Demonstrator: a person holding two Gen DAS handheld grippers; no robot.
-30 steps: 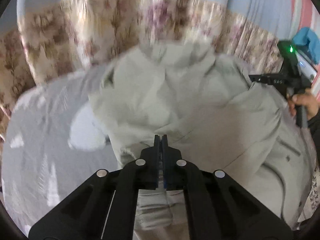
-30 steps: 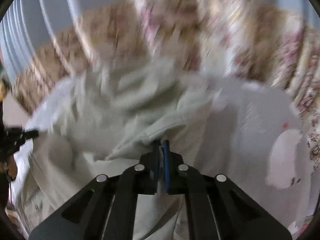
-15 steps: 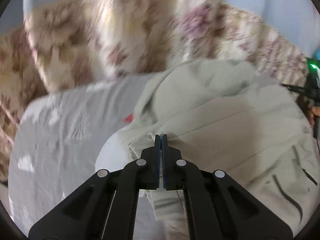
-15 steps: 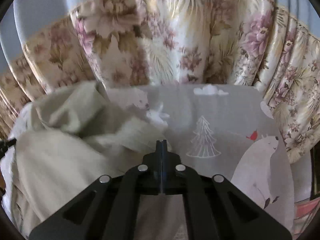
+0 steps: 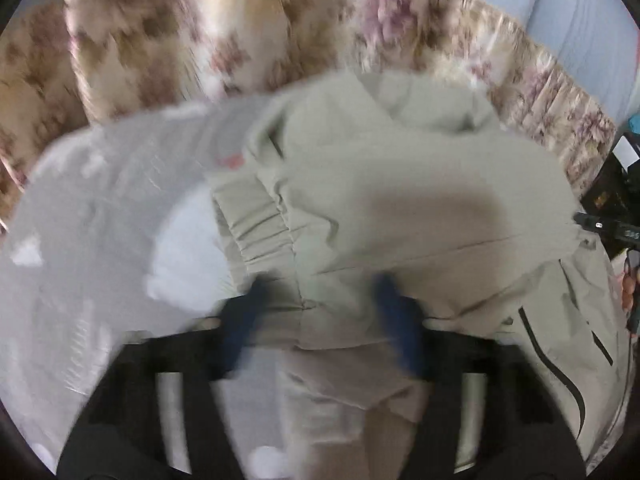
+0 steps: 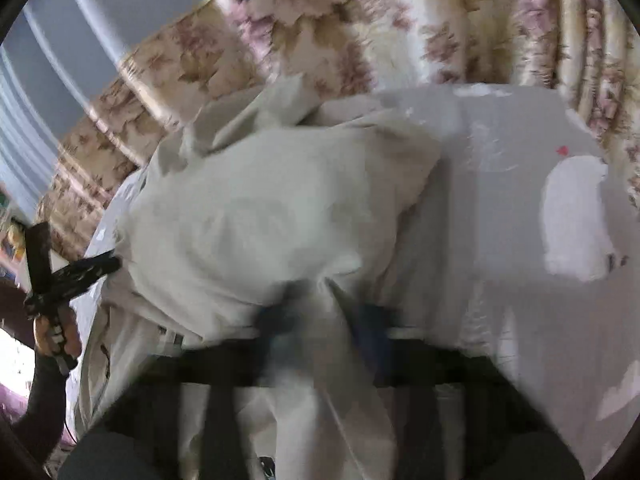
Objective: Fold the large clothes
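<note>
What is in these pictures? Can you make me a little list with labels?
Clothing: pale beige jacket, folded over, with dark zip lines
Underneath: grey sheet printed with white animals
Behind: flowery curtain
Left hand-held gripper: jaws opening, jacket cloth between them
Right hand-held gripper: jaws opening, jacket cloth between them
Sharpness: both views blurry

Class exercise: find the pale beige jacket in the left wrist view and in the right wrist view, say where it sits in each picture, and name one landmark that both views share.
Left wrist view: the jacket fills the centre and right, running down between the hand-held gripper's fingers.
Right wrist view: the jacket fills the centre and left.
Shared landmark: the floral curtain across the top of both pictures.
</note>
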